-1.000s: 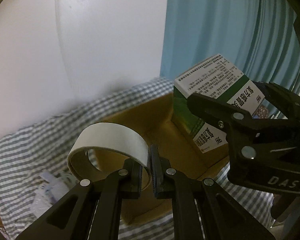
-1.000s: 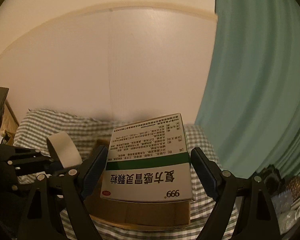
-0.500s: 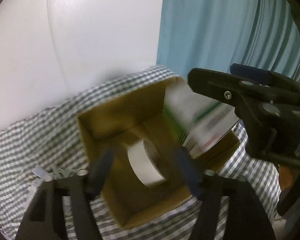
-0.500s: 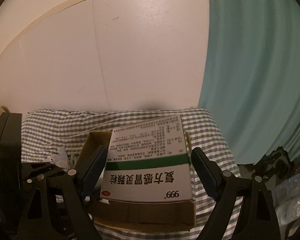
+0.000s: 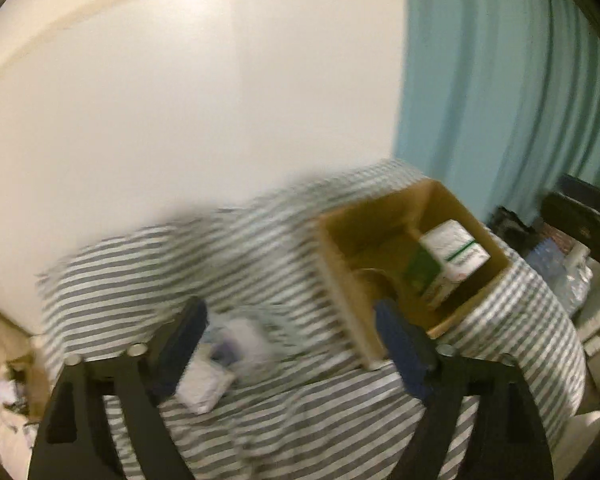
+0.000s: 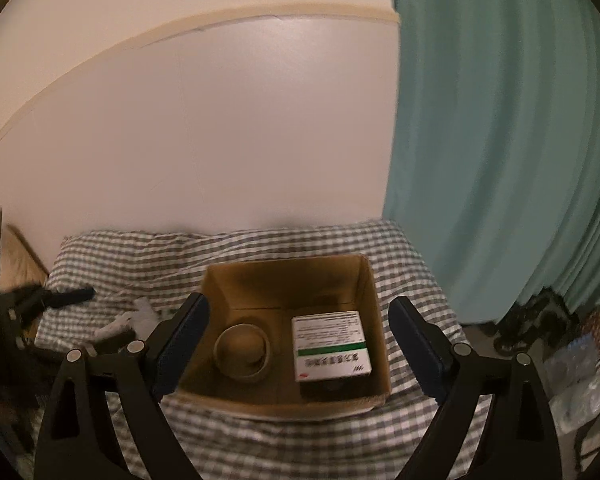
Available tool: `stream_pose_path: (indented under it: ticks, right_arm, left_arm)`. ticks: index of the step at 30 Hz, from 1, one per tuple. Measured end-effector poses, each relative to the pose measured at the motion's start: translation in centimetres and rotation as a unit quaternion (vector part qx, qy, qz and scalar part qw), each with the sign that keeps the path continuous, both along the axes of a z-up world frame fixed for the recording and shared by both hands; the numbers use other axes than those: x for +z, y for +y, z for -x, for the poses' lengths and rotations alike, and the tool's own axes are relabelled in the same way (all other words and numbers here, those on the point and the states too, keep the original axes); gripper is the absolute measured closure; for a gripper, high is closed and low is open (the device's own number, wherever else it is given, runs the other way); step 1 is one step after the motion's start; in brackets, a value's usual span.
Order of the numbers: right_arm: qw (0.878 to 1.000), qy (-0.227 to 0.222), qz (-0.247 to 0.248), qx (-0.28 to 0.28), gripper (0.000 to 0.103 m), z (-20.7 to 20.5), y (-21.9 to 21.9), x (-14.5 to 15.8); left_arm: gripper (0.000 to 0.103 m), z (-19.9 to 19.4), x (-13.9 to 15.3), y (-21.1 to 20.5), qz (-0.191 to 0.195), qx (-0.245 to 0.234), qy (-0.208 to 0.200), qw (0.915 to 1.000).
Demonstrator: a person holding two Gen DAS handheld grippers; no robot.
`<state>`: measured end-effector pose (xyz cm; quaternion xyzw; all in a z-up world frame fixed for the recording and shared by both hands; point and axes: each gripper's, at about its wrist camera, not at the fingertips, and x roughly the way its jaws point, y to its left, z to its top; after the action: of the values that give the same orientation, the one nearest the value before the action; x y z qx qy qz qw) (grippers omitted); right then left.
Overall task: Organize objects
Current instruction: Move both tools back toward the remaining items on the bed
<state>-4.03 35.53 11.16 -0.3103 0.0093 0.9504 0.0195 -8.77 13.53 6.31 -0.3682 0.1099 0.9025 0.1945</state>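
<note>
Both things have left the fingers since a second ago and now lie in the brown box (image 6: 364, 280); the tape roll (image 6: 242, 351) sits flat at the lower left of the box floor, and the white and green medicine box (image 6: 330, 345) lies at the lower right, tight against the right wall; a small gap of bare floor shows between them, and the far half of the box is free. The right gripper (image 6: 298, 346) is opening wide with nothing held between its fingers; the left gripper (image 5: 292, 344) is opening too, holding nothing, over a blurry white packet (image 5: 204, 384) on the checked bed cover (image 5: 300, 432); the brown box stands at the right of the left wrist view, near the green curtain (image 6: 500, 140).
</note>
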Motion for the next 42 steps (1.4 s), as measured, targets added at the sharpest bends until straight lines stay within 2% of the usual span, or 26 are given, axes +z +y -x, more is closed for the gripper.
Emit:
stream_pose_path:
  ticks: [4, 7, 12, 17, 20, 23, 32, 37, 42]
  right_arm:
    - [0.999, 0.028, -0.004, 0.032, 0.006, -3.7, -4.0, 1.4]
    - [0.998, 0.032, -0.011, 0.055, 0.003, -4.9, -7.4, 1.1]
    - [0.996, 0.011, -0.005, 0.093, 0.003, -4.5, -13.4, -1.5]
    - [0.992, -0.020, -0.022, 0.119, 0.003, -2.1, -19.1, -6.6]
    - [0.991, -0.053, -0.023, 0.120, 0.003, 0.0, -20.8, -10.0]
    - [0.990, -0.078, -0.031, 0.116, 0.003, 2.1, -21.7, -12.7]
    - [0.986, -0.135, -0.043, 0.084, 0.003, 10.0, -22.3, -20.1]
    - [0.985, -0.155, -0.036, 0.069, 0.003, 13.4, -21.6, -21.9]
    - [0.980, -0.177, -0.031, 0.082, 0.006, 15.5, -21.7, -24.1]
  left_arm:
    - [0.005, -0.8, 0.9, -6.4, -0.011, 0.044, 0.020, 0.9988]
    - [0.002, -1.9, 0.2, -10.7, -0.012, 0.088, 0.033, 0.9955]
    - [0.002, -2.5, -2.8, -16.1, -0.026, 0.149, 0.025, 0.9881]
    - [0.002, -2.3, -7.6, -20.2, -0.018, 0.208, 0.009, 0.9779]
    - [0.002, -1.9, -10.1, -21.2, -0.021, 0.226, -0.001, 0.9738]
    - [0.002, -0.8, -12.2, -21.7, -0.018, 0.228, -0.018, 0.9733]
    - [0.002, 2.1, -15.5, -20.4, -0.010, 0.227, -0.051, 0.9726]
    - [0.002, 4.3, -17.5, -19.3, -0.014, 0.226, -0.075, 0.9711]
    - [0.002, 5.7, -19.1, -18.3, -0.009, 0.224, -0.100, 0.9695]
